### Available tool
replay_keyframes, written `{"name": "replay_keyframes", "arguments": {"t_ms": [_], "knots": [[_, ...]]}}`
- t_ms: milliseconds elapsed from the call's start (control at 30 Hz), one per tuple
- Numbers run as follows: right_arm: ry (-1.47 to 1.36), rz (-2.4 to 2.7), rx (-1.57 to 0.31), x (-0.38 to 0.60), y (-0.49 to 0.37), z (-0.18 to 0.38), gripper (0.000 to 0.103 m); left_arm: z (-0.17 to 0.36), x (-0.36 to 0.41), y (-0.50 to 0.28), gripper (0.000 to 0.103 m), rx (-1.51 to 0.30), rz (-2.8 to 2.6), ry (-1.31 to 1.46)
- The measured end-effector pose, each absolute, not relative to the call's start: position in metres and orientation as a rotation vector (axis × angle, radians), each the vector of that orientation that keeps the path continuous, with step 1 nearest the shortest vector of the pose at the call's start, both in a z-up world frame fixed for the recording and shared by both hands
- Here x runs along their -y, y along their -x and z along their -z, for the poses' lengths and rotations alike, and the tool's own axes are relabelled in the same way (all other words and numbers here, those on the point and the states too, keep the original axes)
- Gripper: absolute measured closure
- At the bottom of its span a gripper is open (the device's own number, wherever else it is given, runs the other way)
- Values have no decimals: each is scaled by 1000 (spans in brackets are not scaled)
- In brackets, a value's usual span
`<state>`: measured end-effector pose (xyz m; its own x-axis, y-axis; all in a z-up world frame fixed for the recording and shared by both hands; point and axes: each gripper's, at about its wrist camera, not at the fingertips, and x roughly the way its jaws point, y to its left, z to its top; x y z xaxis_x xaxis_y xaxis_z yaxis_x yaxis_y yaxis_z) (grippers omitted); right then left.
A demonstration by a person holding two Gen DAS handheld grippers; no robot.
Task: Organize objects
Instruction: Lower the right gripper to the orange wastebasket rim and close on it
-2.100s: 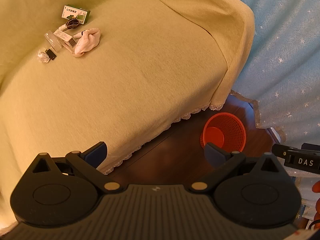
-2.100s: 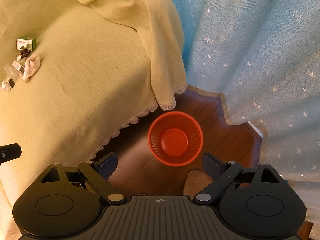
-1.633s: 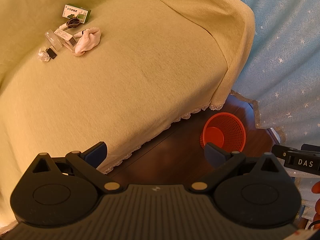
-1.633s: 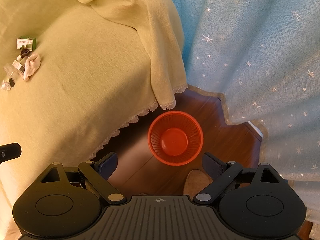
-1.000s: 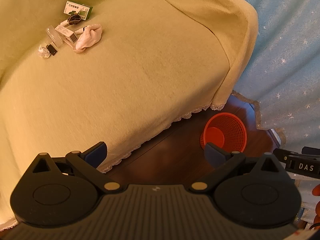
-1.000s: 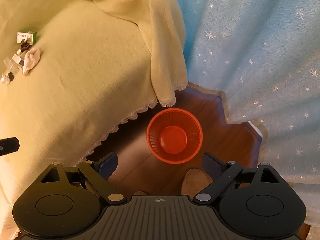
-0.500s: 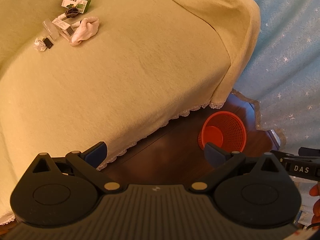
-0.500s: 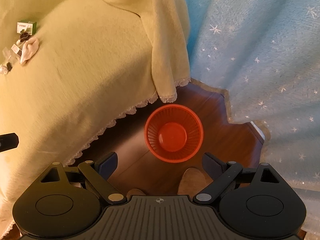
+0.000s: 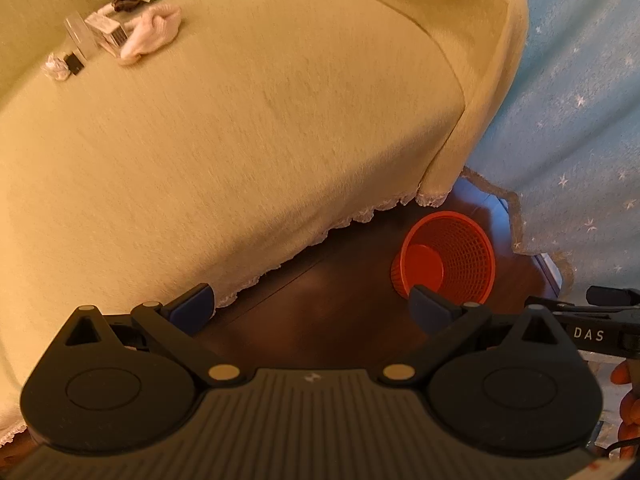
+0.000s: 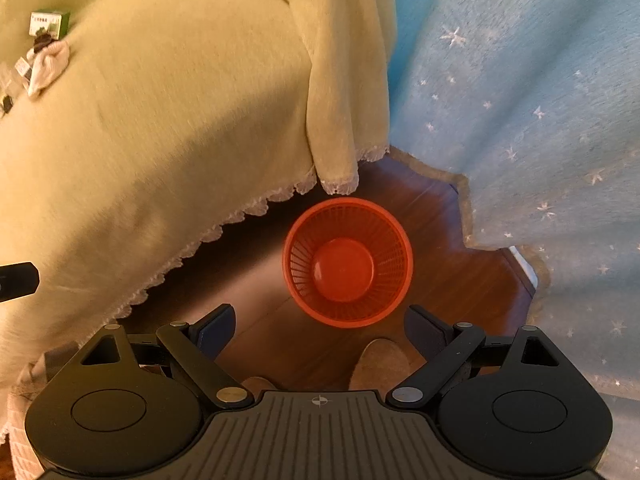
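Hanging spread and empty, the left gripper (image 9: 310,306) and right gripper (image 10: 320,326) both sit above the dark floor beside the red basket (image 10: 347,262), which holds nothing. The clutter pile (image 9: 116,32) (a sock, small boxes, what looks like crumpled paper) lies untouched well away on the yellow cover (image 9: 260,120); I'd say nothing's sorted yet.
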<state>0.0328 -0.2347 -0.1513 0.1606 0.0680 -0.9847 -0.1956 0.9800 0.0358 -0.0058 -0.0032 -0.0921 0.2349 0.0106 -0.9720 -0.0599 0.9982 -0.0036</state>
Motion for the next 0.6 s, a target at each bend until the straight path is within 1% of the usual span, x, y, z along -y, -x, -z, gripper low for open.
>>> {"name": "replay_keyframes", "arguments": {"t_ms": [300, 600], "knots": [[146, -205, -1406, 236, -32, 205, 14, 143, 2, 9, 2, -1351, -49, 54], [271, -314, -1376, 234, -18, 297, 14, 211, 1, 13, 2, -1332, -31, 81]]}}
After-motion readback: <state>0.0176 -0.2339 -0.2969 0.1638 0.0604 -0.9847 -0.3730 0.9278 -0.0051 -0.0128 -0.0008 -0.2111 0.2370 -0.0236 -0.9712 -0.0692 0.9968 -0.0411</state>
